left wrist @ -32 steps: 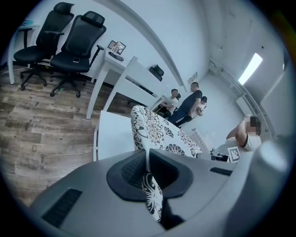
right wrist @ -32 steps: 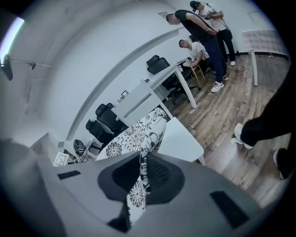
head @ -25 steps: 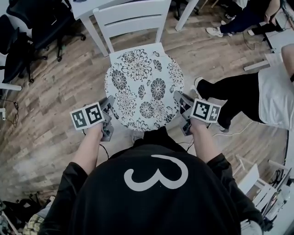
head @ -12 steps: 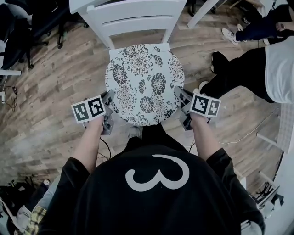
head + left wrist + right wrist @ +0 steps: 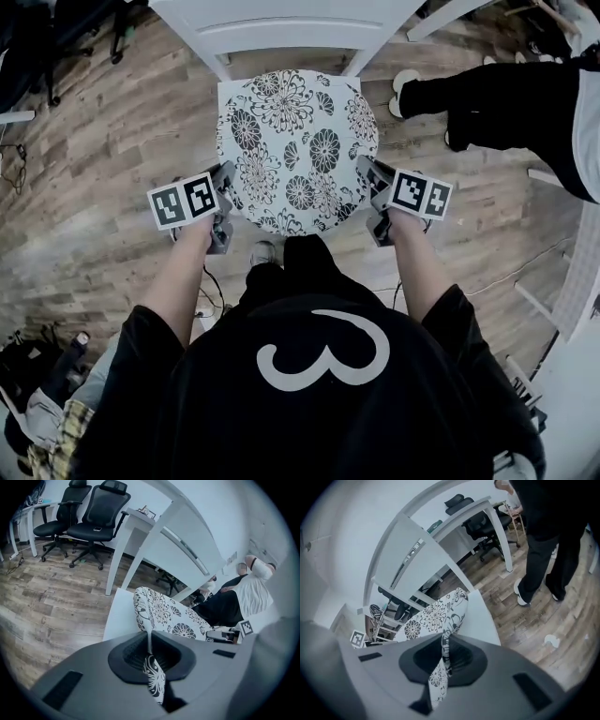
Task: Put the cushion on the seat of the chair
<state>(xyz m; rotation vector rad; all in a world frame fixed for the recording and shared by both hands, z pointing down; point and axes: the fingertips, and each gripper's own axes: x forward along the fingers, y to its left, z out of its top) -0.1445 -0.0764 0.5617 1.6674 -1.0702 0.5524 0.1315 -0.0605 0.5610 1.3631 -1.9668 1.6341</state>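
Nearest: the person's forearms reach out over the wooden floor [image 5: 94, 206].

Left gripper [image 5: 226, 178]: jaws pressed together on the near-left edge of the cushion [image 5: 295, 150]. Its own view shows a fold of the patterned fabric pinched between the pads.

Right gripper [image 5: 368, 172]: jaws likewise clamped on the cushion's near-right edge, with fabric running through the pads.

The cushion is round, white with dark flowers. It is spread between the two grippers, directly over the white chair seat [image 5: 119, 616]. It covers most of the seat, and seat corners show at the far side. The pinched edges are pulled up. Cannot tell whether the middle rests on the seat.

Farther: the chair backrest [image 5: 281, 23].

Far right: a bystander's dark-trousered legs [image 5: 487, 94].
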